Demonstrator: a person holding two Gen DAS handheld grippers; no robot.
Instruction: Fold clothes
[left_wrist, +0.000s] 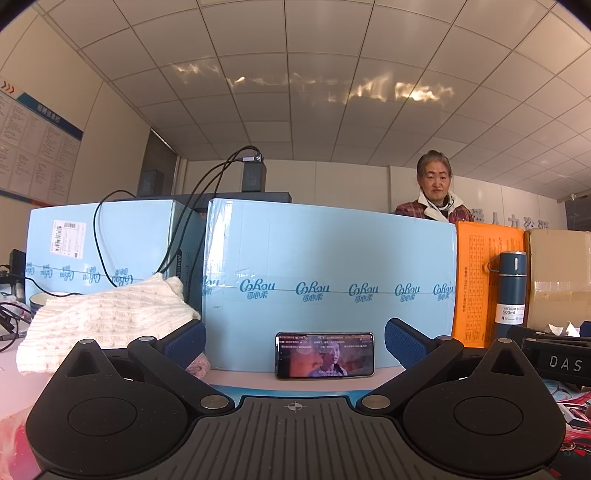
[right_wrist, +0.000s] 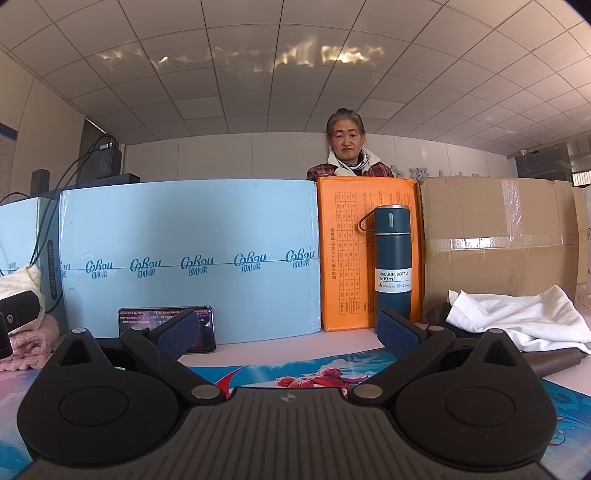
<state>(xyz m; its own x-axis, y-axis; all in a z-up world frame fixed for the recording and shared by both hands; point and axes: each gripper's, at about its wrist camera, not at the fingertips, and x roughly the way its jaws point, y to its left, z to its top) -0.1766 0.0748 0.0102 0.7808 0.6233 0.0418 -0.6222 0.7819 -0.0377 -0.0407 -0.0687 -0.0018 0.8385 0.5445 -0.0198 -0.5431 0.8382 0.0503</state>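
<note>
The cream knit sweater (left_wrist: 107, 317) lies in a heap on the table (left_wrist: 258, 378) at about ten o'clock from the left tool (left_wrist: 295, 343), just beyond its left fingertip, with a pink knit garment (left_wrist: 197, 363) peeking out beneath it. The left tool stands wide open, holding nothing, its blue pads (left_wrist: 184, 339) clear of the cloth as far as the view shows. Straight ahead at twelve o'clock a phone (left_wrist: 324, 355) leans against a light blue box (left_wrist: 332, 280).

From the right tool (right_wrist: 288, 332), a crumpled white garment (right_wrist: 517, 317) lies at about two o'clock, over something dark brown (right_wrist: 554, 360). The right tool is also spread wide and empty. A blue vacuum bottle (right_wrist: 392, 258) stands at one o'clock before an orange box (right_wrist: 351, 258); a person (right_wrist: 347, 155) sits behind the boxes.
</note>
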